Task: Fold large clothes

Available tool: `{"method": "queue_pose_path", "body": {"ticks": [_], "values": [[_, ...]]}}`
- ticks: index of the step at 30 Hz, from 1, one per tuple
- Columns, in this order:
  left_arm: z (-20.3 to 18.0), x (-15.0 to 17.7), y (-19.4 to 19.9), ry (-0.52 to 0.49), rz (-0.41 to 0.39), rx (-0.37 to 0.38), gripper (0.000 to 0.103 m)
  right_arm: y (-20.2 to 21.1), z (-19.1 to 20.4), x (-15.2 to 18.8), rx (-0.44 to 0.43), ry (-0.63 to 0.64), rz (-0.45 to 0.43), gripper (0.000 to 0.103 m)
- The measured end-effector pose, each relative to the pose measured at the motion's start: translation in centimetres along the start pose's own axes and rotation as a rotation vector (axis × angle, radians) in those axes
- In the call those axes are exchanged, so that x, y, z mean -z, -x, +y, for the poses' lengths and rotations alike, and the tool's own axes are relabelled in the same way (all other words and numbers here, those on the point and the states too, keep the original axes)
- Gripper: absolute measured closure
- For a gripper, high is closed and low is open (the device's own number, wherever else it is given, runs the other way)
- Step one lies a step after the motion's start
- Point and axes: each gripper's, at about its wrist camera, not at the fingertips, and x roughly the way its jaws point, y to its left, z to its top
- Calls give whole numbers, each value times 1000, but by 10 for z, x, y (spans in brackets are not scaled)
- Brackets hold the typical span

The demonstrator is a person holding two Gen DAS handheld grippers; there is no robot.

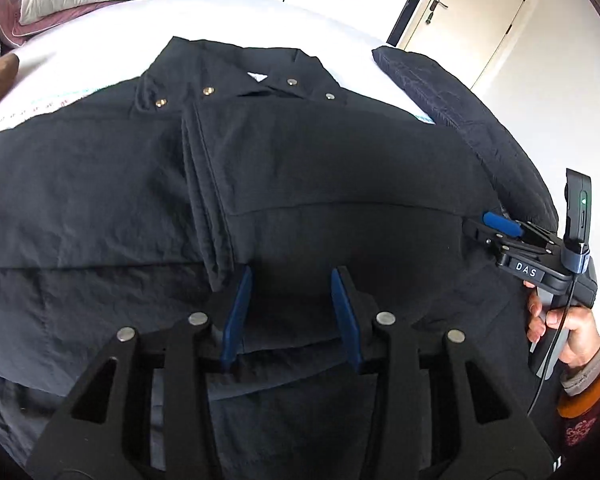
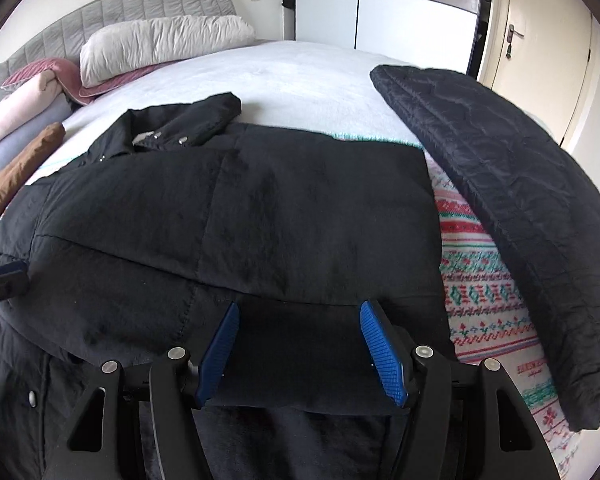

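Both tongs gape, released, over a black jacket point(image 1: 300, 184) spread across the near half of the bed point(image 2: 284, 68): left tongs point(image 1: 291, 312) at its centre panel, right tongs point(image 2: 300, 354) near its hem. The soft, bulky cloth looks likely to slump, so hems and the collar point(image 1: 240, 80) offer grip. Its sleeves and near edge are cut off. A quilted dark garment point(image 2: 500, 208) lies at the bed's right edge.

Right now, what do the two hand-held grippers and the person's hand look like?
The left hand-held gripper and right hand-held gripper have black linkage arms, silver pivot pins and blue ribbed finger pads. The right one's body reads DAS, with a green light and a black cable. The person's hand is bare, with grey and orange cuffs.
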Motion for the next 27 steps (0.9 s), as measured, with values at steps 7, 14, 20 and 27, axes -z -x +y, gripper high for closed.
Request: {"method": "queue_pose_path", "body": {"ticks": [7,14,20,27], "values": [[-11,11,62,-54,21,-44,16,45,0,2,-39,-7,16,38],[16,71,174,-84,62,-113,11,166,-46,50,-190,-70,5,18],[77,151,247,-23,80,-107,11,220,-89,124,-251,-158,61,18],[130,226,281,104,104,-1,11,242,-118,206,-324,-290,96,18]]}}
